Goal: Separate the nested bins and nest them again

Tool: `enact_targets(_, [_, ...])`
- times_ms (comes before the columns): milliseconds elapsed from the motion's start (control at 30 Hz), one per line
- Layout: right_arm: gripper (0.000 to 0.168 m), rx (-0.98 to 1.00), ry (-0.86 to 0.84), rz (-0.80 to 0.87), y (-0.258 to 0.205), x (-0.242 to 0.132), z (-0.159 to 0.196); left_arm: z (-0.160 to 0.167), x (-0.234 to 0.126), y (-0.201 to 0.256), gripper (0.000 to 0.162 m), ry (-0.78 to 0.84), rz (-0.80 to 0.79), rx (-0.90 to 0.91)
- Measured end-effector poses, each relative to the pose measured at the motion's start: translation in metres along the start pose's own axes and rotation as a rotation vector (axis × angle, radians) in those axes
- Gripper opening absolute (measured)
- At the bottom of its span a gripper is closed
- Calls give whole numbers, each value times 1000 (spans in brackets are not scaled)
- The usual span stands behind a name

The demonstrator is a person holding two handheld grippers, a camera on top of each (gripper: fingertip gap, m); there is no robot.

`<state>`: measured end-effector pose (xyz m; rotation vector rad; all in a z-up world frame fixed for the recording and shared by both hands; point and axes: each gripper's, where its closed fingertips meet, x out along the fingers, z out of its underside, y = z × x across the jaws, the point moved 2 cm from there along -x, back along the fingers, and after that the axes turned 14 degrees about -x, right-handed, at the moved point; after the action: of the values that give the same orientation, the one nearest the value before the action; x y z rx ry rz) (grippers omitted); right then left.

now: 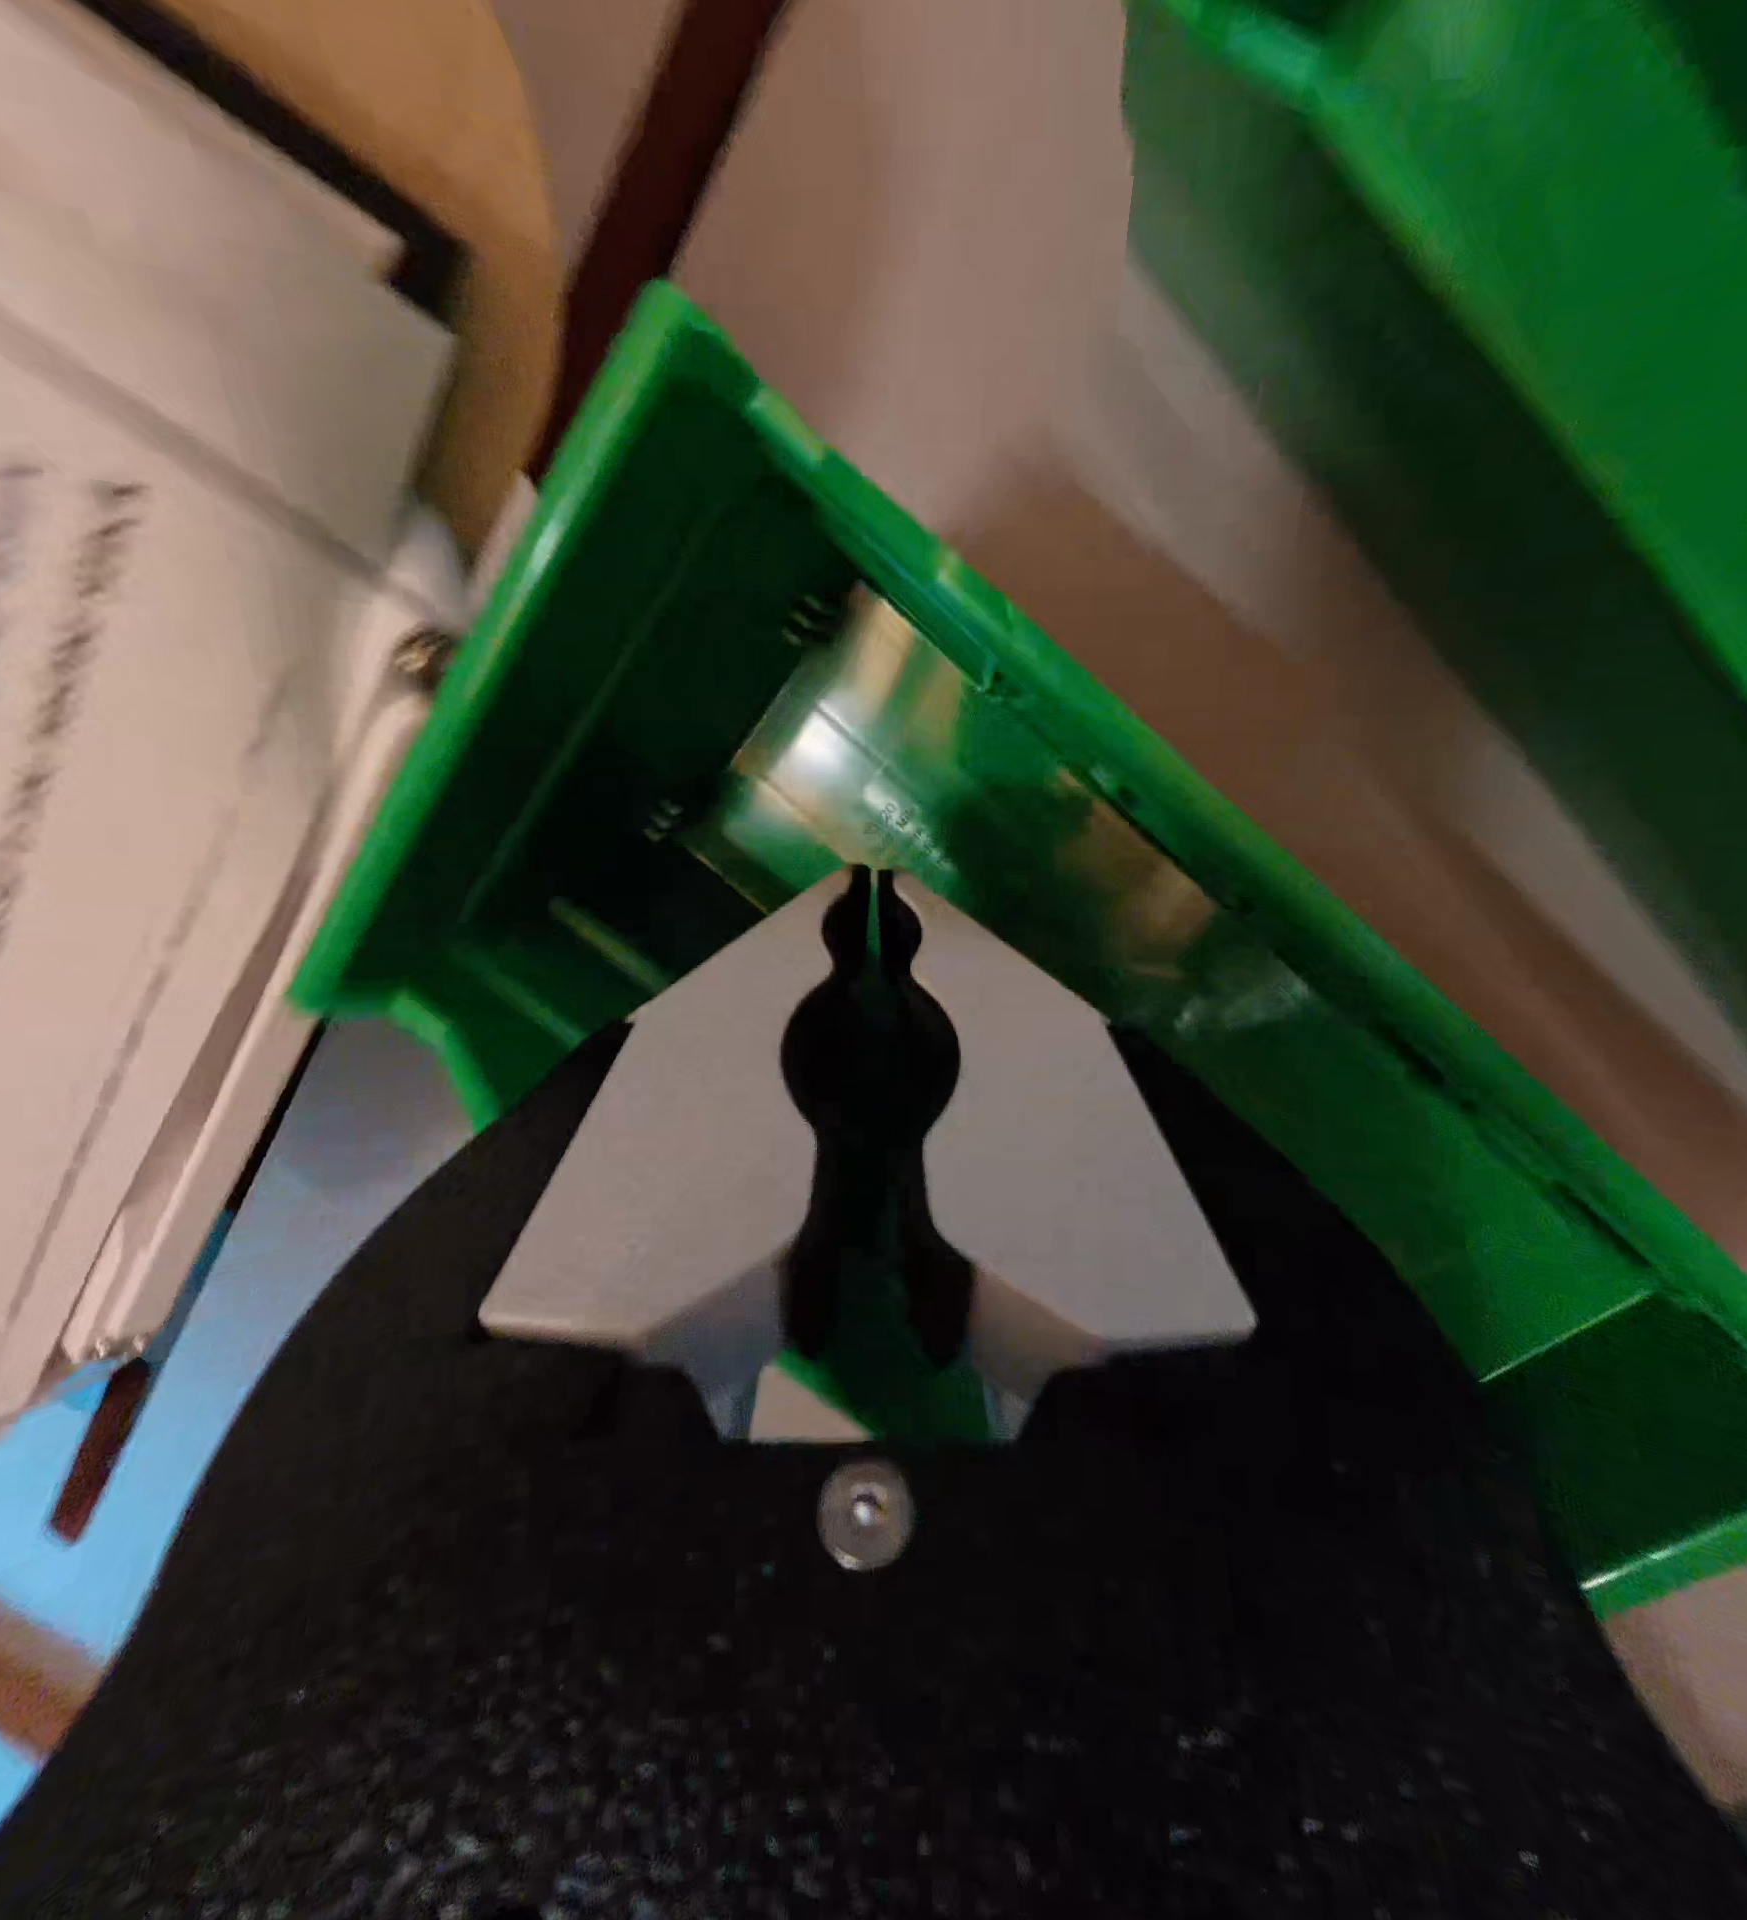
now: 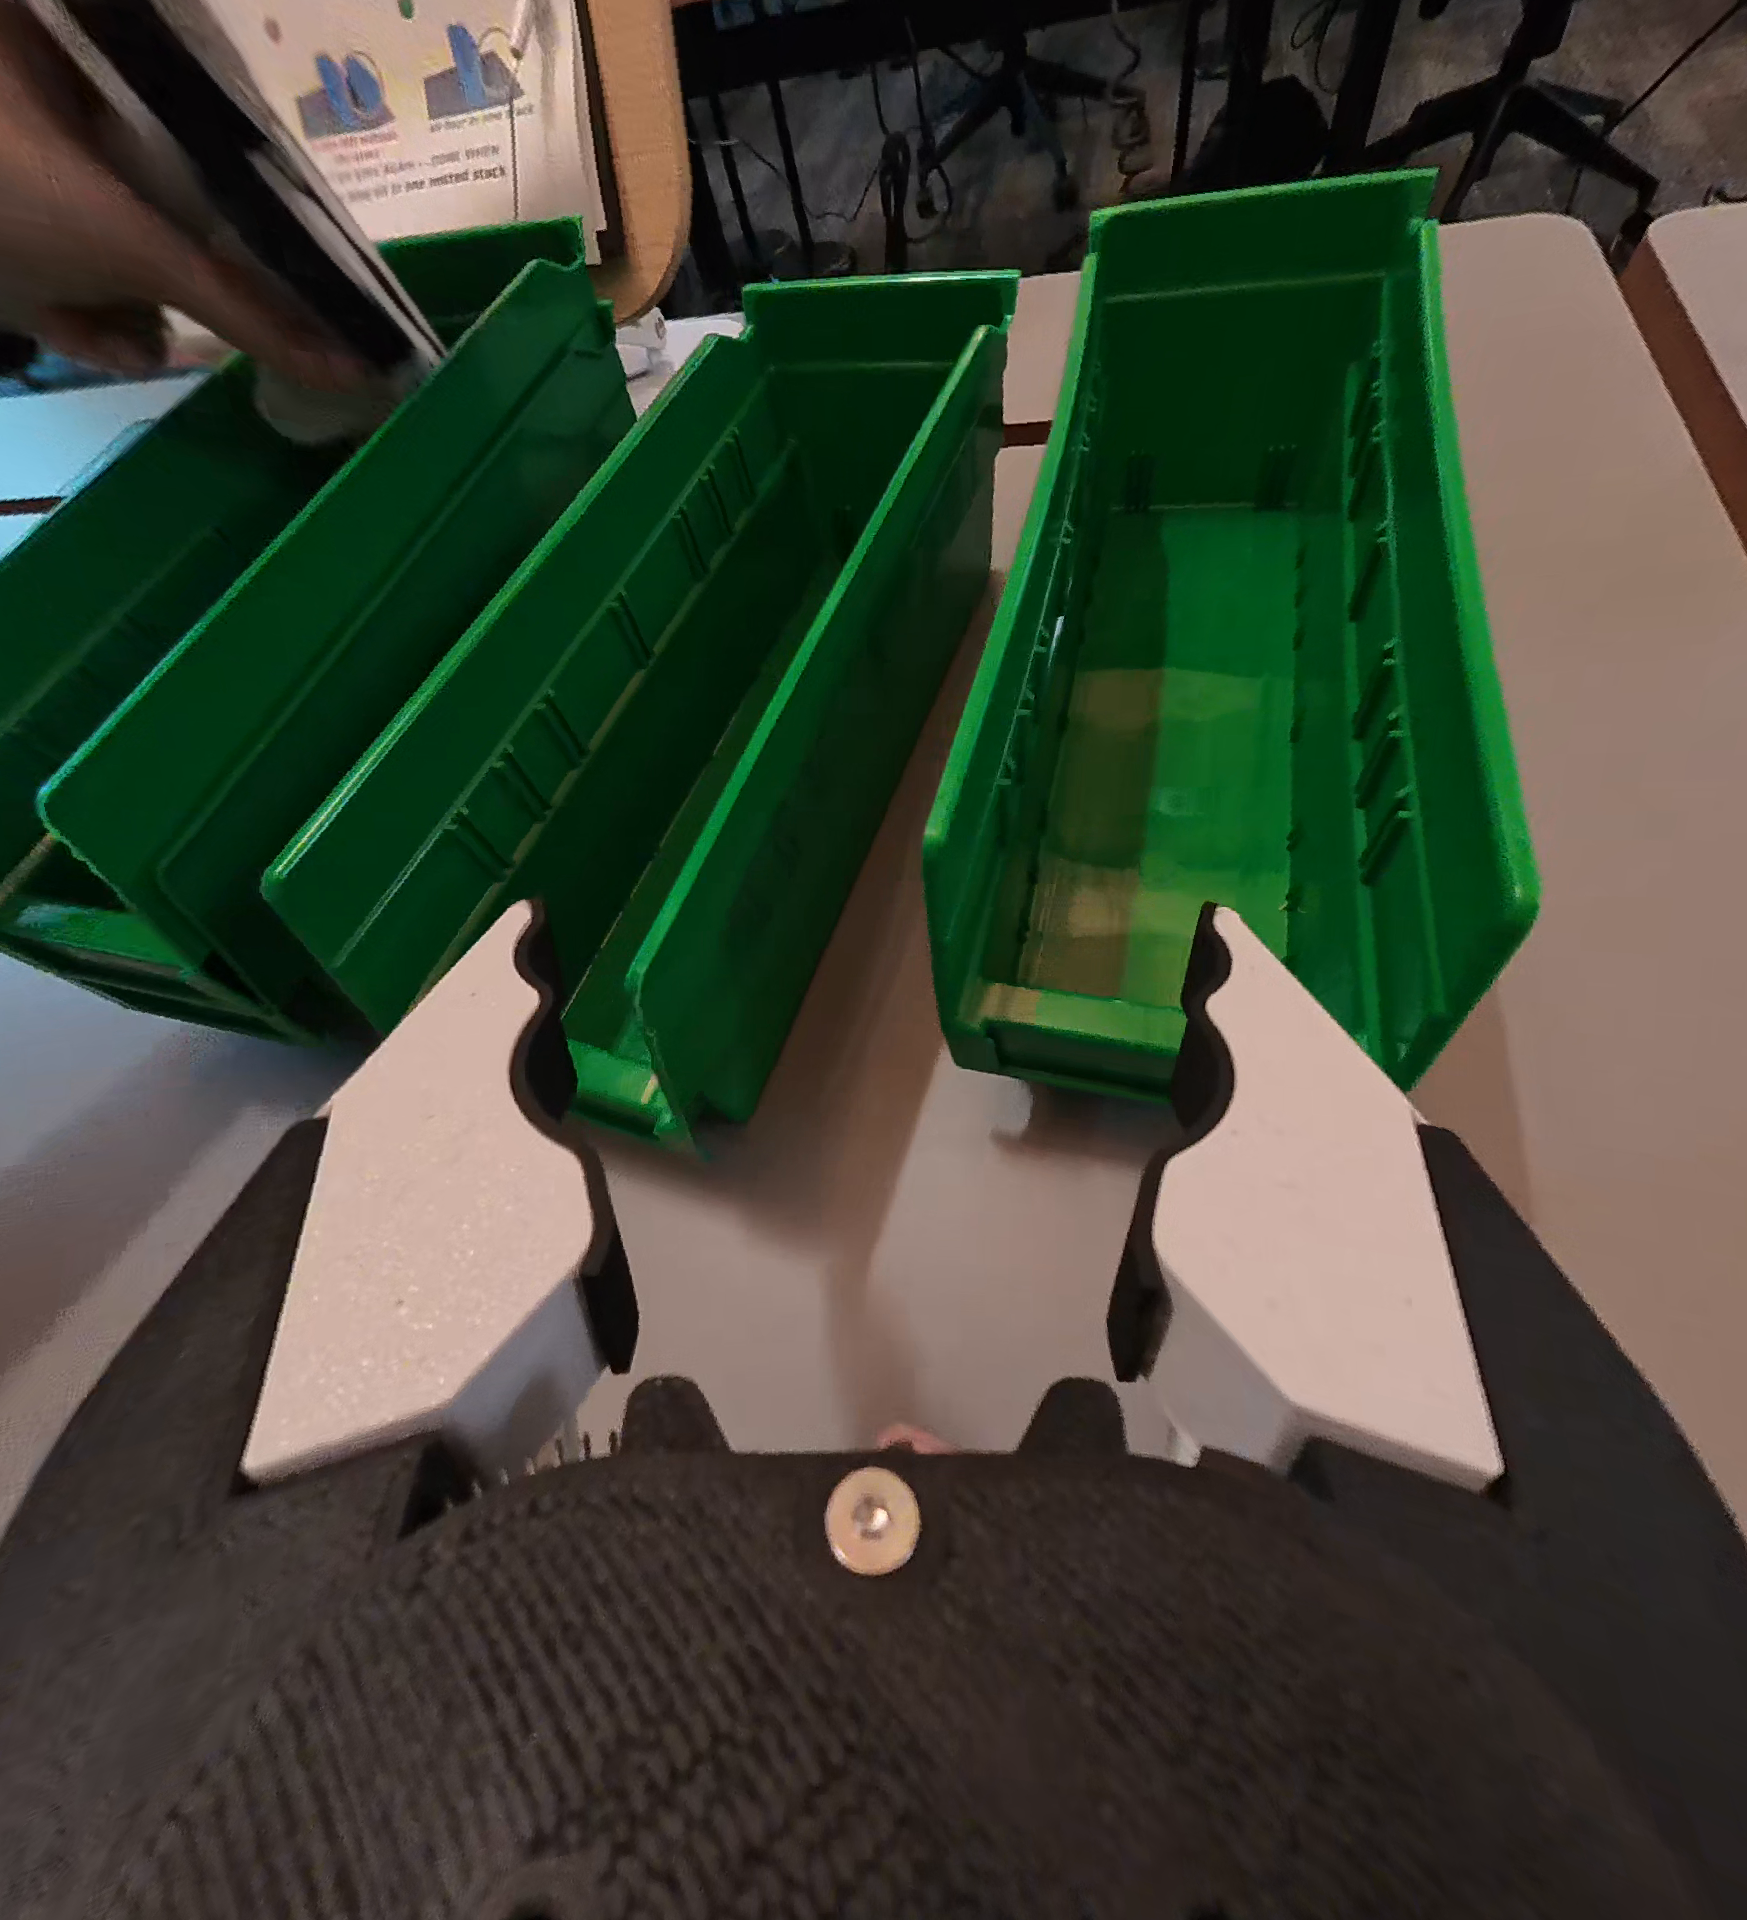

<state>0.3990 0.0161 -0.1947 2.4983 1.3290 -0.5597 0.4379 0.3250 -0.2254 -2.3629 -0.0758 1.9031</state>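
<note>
Between L hand-held gripper point(image 1: 871, 883) tips, bin point(image 1: 578, 665) wall

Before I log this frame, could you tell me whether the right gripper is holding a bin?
No, the right gripper has its jaws wide open above the table, touching no bin.

Four bins lying side by side on the table point(image 2: 1627, 727), rightmost bin point(image 2: 1253, 665) standing apart, leftmost bin point(image 2: 69, 665) tilting, poster point(image 2: 433, 94) standing behind.

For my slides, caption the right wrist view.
Open right gripper hovers before three green bins on a grey table.
</note>
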Motion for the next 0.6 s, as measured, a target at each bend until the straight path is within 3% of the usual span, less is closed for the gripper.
enact_targets(100, [123,-12,-9,15,-3,-1,0,4,-51,5,3,279,116,-87])
enact_targets(233, [129,-34,-15,41,-9,0,-4,50,-102,4,19,523,248,-207])
enact_targets(300, [129,-64,-13,49,-15,-1,-9,85,-110,4,37,579,303,-284])
enact_targets(400, [129,-100,14,14,-36,-2,-22,140,-112,5,47,654,370,-379])
enact_targets(600, [125,-184,53,-102,-111,2,-46,235,-101,-26,50,758,286,-559])
